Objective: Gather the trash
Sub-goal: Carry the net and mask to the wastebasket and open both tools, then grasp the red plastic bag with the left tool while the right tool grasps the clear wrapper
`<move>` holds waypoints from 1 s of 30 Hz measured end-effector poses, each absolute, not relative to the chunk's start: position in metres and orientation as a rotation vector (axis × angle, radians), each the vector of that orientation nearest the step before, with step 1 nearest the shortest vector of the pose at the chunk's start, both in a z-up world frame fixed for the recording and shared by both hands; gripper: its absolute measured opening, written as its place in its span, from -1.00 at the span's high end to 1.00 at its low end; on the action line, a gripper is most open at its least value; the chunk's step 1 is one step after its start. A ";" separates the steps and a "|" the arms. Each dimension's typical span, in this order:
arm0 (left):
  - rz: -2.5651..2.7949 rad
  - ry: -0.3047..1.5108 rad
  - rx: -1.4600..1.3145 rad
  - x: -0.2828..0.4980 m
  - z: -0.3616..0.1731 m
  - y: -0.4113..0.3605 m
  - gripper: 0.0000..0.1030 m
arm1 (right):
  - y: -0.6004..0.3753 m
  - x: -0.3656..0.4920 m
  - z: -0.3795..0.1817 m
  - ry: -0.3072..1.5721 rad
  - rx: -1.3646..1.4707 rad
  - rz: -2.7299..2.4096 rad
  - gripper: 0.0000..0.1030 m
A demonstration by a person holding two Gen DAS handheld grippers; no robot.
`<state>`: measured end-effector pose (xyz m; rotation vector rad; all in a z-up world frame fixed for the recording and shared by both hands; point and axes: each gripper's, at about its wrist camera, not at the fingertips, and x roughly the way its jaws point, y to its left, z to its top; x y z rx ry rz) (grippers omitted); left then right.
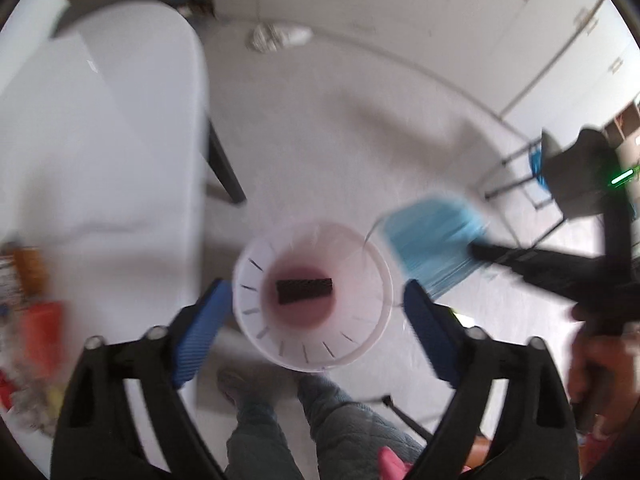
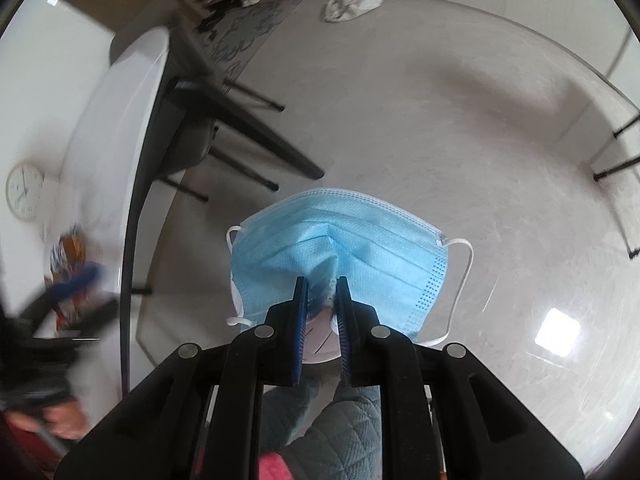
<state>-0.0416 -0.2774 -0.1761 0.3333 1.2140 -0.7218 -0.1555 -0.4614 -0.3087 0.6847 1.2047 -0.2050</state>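
Observation:
My right gripper (image 2: 322, 286) is shut on a light blue face mask (image 2: 360, 248) with white ear loops, held above the floor. In the left wrist view the mask (image 1: 428, 240) hangs blurred at the right rim of a white bin (image 1: 256, 276) with dark slits in its wall. A black block (image 1: 304, 290) lies on the bin's pinkish bottom. My left gripper (image 1: 316, 300) is open, its blue pads (image 1: 208, 320) on either side of the bin, not touching it. The right gripper (image 1: 520, 260) reaches in from the right.
A white table (image 1: 120, 140) with dark legs stands at the left, colourful clutter (image 1: 36, 320) at its near end. A white cloth (image 2: 352, 6) lies on the far floor. The person's legs (image 1: 320, 420) are below the bin. A chair frame (image 1: 516, 176) is at the right.

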 end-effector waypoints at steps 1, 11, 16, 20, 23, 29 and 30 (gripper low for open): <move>-0.712 1.192 0.320 -0.042 -0.163 -0.268 -0.80 | -0.454 -0.151 -0.313 1.216 0.671 -0.189 0.68; -0.481 1.031 0.196 -0.025 -0.060 -0.137 -0.85 | -0.376 -0.107 -0.371 1.344 0.502 -0.122 -0.38; -0.371 1.028 0.148 -0.020 -0.053 -0.087 -0.85 | -0.363 -0.098 -0.355 1.363 0.500 -0.144 -0.66; -0.291 1.020 0.093 -0.015 -0.043 -0.044 -0.85 | -0.361 -0.096 -0.298 1.285 0.487 -0.153 -0.85; -0.259 1.008 0.035 -0.016 -0.037 -0.012 -0.85 | -0.351 -0.095 -0.240 1.189 0.437 -0.143 -0.95; -0.221 0.983 0.011 -0.016 -0.039 0.032 -0.85 | -0.319 -0.075 -0.159 1.063 0.336 -0.072 -0.95; -0.213 0.982 0.011 -0.017 -0.040 0.038 -0.85 | -0.313 -0.071 -0.152 1.053 0.325 -0.059 -0.95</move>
